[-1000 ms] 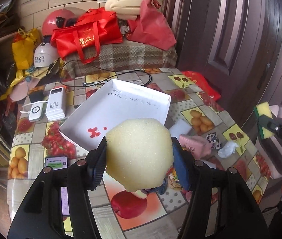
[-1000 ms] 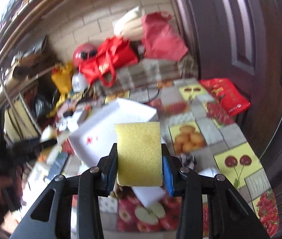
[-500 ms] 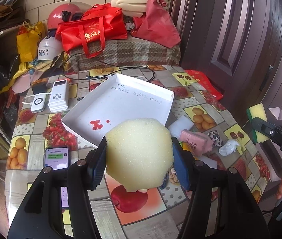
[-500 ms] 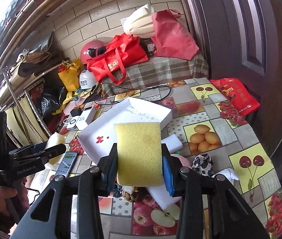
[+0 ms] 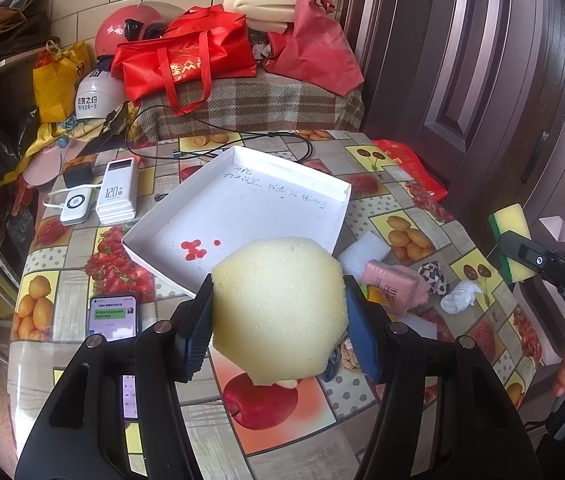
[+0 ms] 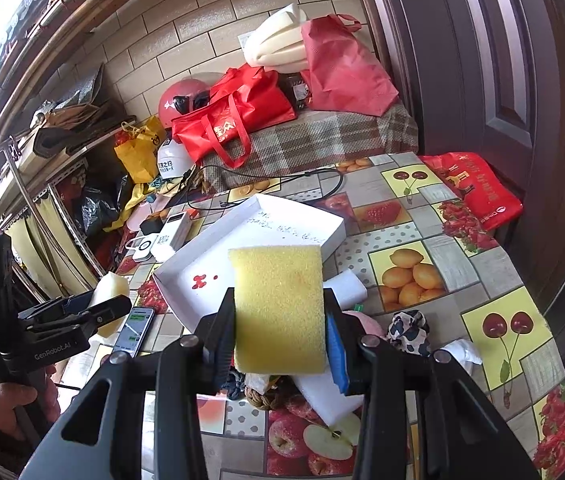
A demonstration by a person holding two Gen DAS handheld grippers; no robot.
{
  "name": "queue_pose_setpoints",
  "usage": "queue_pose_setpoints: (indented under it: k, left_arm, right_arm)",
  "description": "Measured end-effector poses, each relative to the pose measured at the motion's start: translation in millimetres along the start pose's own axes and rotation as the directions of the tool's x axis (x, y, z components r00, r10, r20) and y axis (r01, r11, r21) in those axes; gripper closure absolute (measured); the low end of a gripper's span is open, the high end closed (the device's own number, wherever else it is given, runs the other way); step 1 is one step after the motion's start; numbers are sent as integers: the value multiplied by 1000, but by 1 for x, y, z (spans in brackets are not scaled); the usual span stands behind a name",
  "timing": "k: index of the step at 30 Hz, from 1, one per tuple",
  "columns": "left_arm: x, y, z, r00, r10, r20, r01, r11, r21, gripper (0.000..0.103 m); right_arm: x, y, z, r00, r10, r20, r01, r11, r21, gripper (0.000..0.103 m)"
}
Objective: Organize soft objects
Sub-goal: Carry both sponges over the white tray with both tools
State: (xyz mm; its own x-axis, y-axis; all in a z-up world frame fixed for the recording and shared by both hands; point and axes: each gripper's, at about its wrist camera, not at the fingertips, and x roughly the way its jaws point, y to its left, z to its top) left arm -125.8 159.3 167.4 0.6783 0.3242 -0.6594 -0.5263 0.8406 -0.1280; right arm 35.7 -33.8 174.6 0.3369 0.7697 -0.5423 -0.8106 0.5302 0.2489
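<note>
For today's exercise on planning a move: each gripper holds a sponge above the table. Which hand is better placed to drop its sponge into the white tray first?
Probably the left. Its pale sponge hangs just before the white tray, while the right gripper with the yellow sponge sits off past the table's edge.

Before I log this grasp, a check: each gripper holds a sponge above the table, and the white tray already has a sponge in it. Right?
Not quite. The tray holds no sponge, only red spots and some writing, as the left wrist view shows. The rest stands: the left gripper holds the pale sponge and the right gripper the yellow sponge above the table.
</note>
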Motion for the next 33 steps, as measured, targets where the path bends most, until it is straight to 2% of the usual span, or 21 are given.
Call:
queue_pose_setpoints:
  k: [19, 29, 33]
  left_arm:
    - [35, 15, 8, 999, 1, -47, -2, 1000, -14, 43]
    - [78, 22, 37, 997, 12, -78, -12, 1000, 1, 43]
    - [112, 30, 43, 993, 13, -120, -17, 1000, -25, 43]
  right_arm:
    - [35, 3, 9, 997, 21, -70, -21, 1000, -4, 63]
    - [91, 8, 27, 985, 95, -147, -91, 995, 34, 63]
    - [125, 12, 34, 974, 127, -190, -118, 992, 54, 62]
